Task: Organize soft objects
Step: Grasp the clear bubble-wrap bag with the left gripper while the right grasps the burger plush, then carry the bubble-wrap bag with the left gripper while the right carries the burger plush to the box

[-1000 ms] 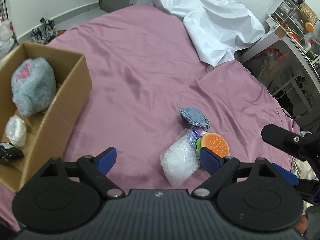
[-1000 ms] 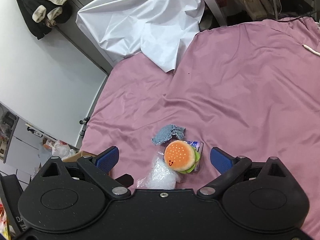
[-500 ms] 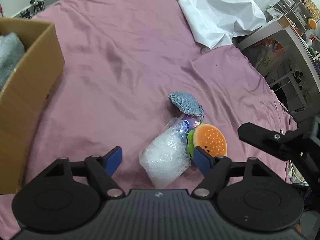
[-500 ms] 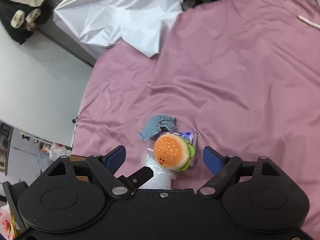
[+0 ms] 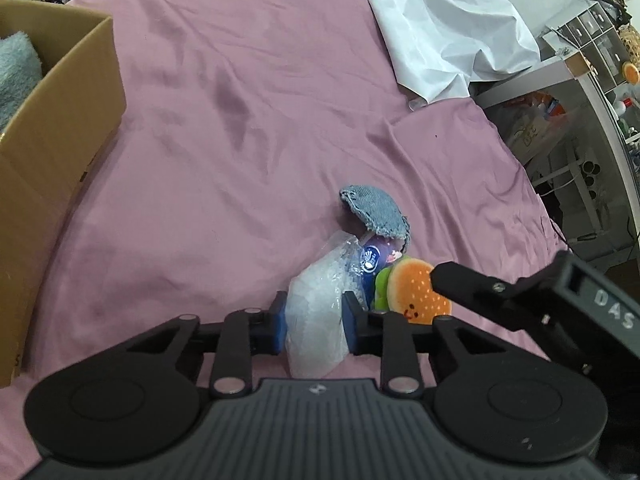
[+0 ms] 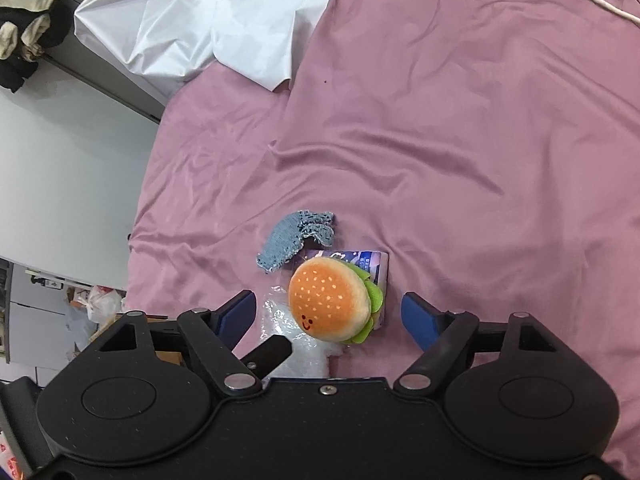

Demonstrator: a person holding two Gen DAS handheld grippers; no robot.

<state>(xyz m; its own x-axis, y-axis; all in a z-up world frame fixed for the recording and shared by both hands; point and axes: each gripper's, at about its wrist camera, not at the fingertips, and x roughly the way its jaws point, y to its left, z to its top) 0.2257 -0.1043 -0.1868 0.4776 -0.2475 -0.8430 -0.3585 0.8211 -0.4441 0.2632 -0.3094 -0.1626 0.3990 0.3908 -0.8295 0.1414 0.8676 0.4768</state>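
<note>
A clear plastic bag (image 5: 320,292) of white filling lies on the pink bedsheet (image 5: 240,120). My left gripper (image 5: 314,316) is closing on it, and both blue pads press its sides. Beside it sit an orange burger plush (image 5: 416,288), a purple packet (image 5: 378,254) and a blue denim patch (image 5: 376,210). In the right wrist view the burger plush (image 6: 328,300) lies between the blue fingers of my right gripper (image 6: 328,314), which stands open with gaps on both sides. The bag (image 6: 296,344) shows under the left gripper's finger (image 6: 268,354).
A cardboard box (image 5: 60,120) stands at the left with a grey fluffy plush (image 5: 16,72) inside. A crumpled white sheet (image 5: 440,32) covers the bed's far end. Shelving and clutter (image 5: 580,120) stand beyond the right edge. A white wall (image 6: 60,160) runs along the bed's left side.
Both grippers came down toward the pile. The left jaws went from wide apart to pinching the plastic bag. The right jaws narrowed a little around the burger plush.
</note>
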